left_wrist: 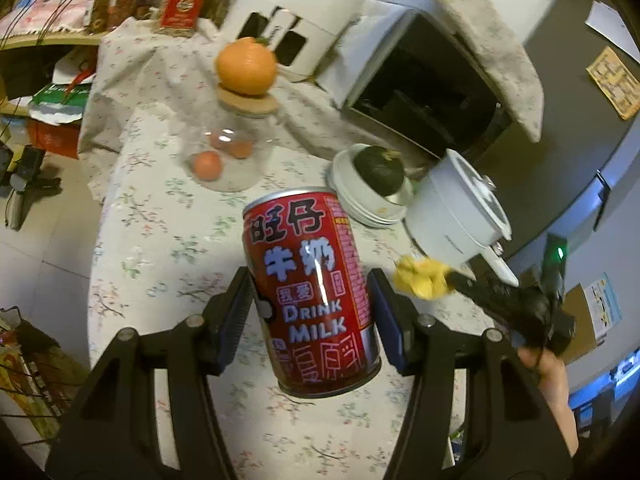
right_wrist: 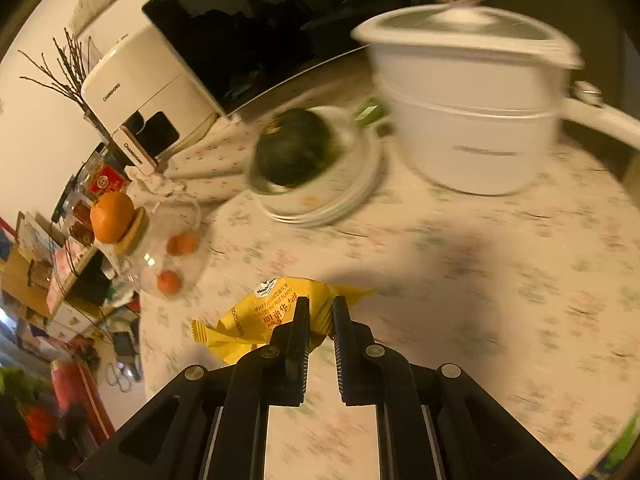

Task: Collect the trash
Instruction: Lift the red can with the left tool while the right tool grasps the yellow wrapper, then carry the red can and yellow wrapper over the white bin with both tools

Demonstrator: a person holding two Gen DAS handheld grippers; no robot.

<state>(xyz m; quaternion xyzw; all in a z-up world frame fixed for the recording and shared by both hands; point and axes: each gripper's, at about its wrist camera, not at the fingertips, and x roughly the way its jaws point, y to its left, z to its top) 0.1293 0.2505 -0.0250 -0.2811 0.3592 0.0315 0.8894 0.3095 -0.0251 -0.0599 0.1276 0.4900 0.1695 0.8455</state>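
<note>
A: Well, the left gripper (left_wrist: 310, 300) has a red can (left_wrist: 316, 292) clamped between its two pads, lifted clear of the flowered tablecloth (left_wrist: 168, 248). The can stands nearly upright, leaning a little.

B: What does the can say?

A: Large Chinese characters at the top, more in blue below them, then "DRINK MILK" in pale blue capitals. A column of fine print runs down its right side, too small to read.

B: And the right gripper (right_wrist: 320, 320)?

A: Its jaws are drawn in narrow and pinch a yellow snack wrapper (right_wrist: 260, 316) by its upper edge. In the left wrist view the same wrapper (left_wrist: 420, 280) shows as a crumpled yellow bunch at the tip of the right gripper (left_wrist: 452, 280), just beside the white lidded pot (left_wrist: 456, 208).

B: Any writing on the wrapper?

A: "WAFFLE SANDWICH" in brown capitals, a smaller line under it that I cannot make out, a round logo above, and red Chinese characters beneath. A string of digits runs along the left side.

B: Other labels?

A: The white appliance (right_wrist: 140, 92) at the back carries "CHANGHONG" twice, once on its body and once on the lower front. A jar with a red label (left_wrist: 180, 8) stands behind it, text unreadable.

B: What else is on the table?

A: An orange (left_wrist: 246, 66) resting on the cork lid of a glass jar (left_wrist: 228, 152), and a dark green squash (left_wrist: 378, 170) sitting in stacked white plates (left_wrist: 360, 204).
</note>
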